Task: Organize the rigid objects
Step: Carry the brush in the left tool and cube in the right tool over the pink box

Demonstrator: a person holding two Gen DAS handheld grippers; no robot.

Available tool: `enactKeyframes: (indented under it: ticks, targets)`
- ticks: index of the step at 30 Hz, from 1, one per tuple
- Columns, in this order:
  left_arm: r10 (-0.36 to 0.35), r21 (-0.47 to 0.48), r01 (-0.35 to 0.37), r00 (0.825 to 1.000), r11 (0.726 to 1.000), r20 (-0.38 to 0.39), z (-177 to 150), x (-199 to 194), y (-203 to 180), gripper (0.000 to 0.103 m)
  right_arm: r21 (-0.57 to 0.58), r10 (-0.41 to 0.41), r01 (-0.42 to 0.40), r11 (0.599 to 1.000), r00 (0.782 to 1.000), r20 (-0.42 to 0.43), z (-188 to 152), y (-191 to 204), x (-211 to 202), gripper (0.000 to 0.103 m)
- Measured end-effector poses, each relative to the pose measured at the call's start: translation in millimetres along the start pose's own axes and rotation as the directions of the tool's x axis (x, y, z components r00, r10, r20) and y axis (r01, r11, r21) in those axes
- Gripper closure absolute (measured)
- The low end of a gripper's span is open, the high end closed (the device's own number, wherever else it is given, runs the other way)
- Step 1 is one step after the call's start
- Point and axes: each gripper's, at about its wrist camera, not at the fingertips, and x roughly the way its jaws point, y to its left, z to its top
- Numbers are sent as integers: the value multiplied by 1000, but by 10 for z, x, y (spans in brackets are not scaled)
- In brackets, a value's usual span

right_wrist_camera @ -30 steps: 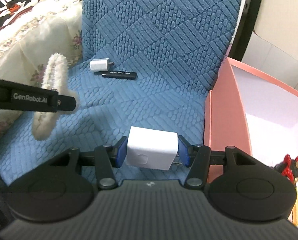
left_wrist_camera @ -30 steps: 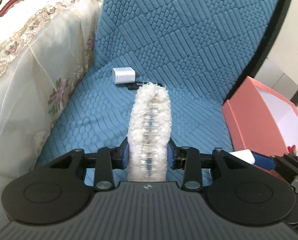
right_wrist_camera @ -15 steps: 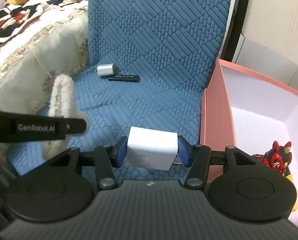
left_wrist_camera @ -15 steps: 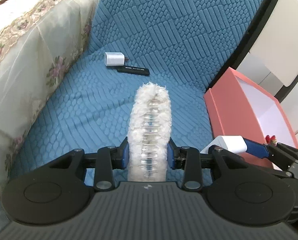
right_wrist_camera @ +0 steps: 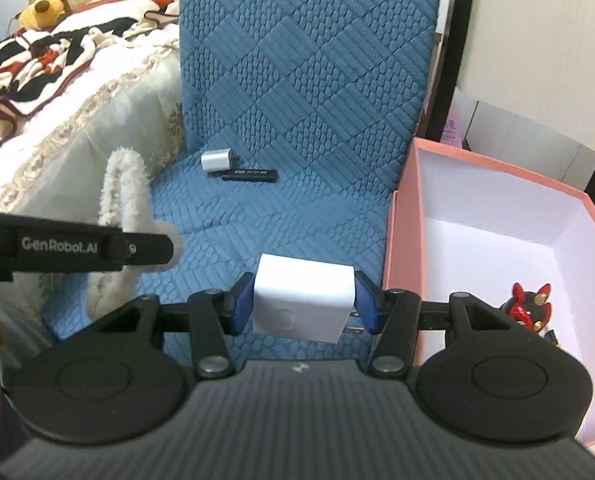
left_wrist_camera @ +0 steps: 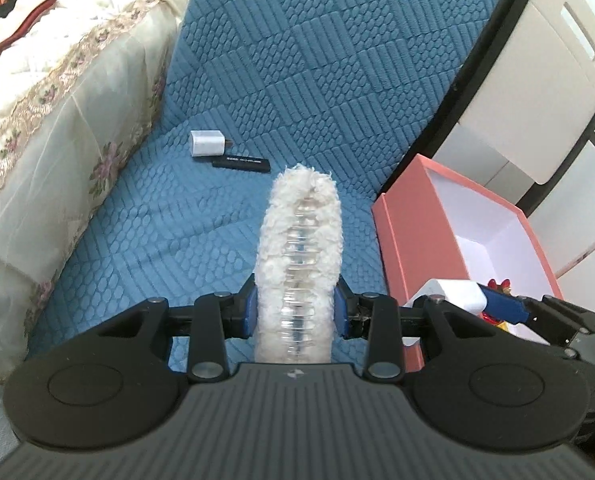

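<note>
My left gripper (left_wrist_camera: 295,314) is shut on a white fluffy hair clip (left_wrist_camera: 299,248) with clear teeth, held above the blue seat. The clip also shows in the right wrist view (right_wrist_camera: 123,196). My right gripper (right_wrist_camera: 303,306) is shut on a white charger block (right_wrist_camera: 303,298), held near the left wall of the pink box (right_wrist_camera: 403,240). The block also shows in the left wrist view (left_wrist_camera: 451,290). A small white charger (left_wrist_camera: 207,143) and a black stick (left_wrist_camera: 241,163) lie at the back of the seat.
The blue quilted chair (left_wrist_camera: 297,80) has an upright back. The pink box (left_wrist_camera: 401,240) stands to its right and holds a red and black figurine (right_wrist_camera: 527,304). A bed with a lace cover (left_wrist_camera: 49,120) is on the left. White furniture (left_wrist_camera: 537,80) stands behind.
Both grippers have lifted and pulled back from the seat, each still holding its object. The right gripper has moved closer to the pink box, so more of the box interior shows.
</note>
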Motion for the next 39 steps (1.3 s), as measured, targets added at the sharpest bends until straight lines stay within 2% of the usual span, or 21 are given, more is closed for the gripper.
enactKeyframes:
  ticks: [13,31,39]
  targets:
    - [-36,31,35,999,999,30,106,-215,-322,62,31,-17,15,999,998,55,136,-264,-375,48]
    - [-112,84,107,992,991,50,213,-263,-1285,61,83,-90,81,993,990,111,250,-1027,-878,48]
    - [-136,121,130,990,984,44,262,-116,-1735,61,168,-122,104,980,987,101,157,-1506,-974,48]
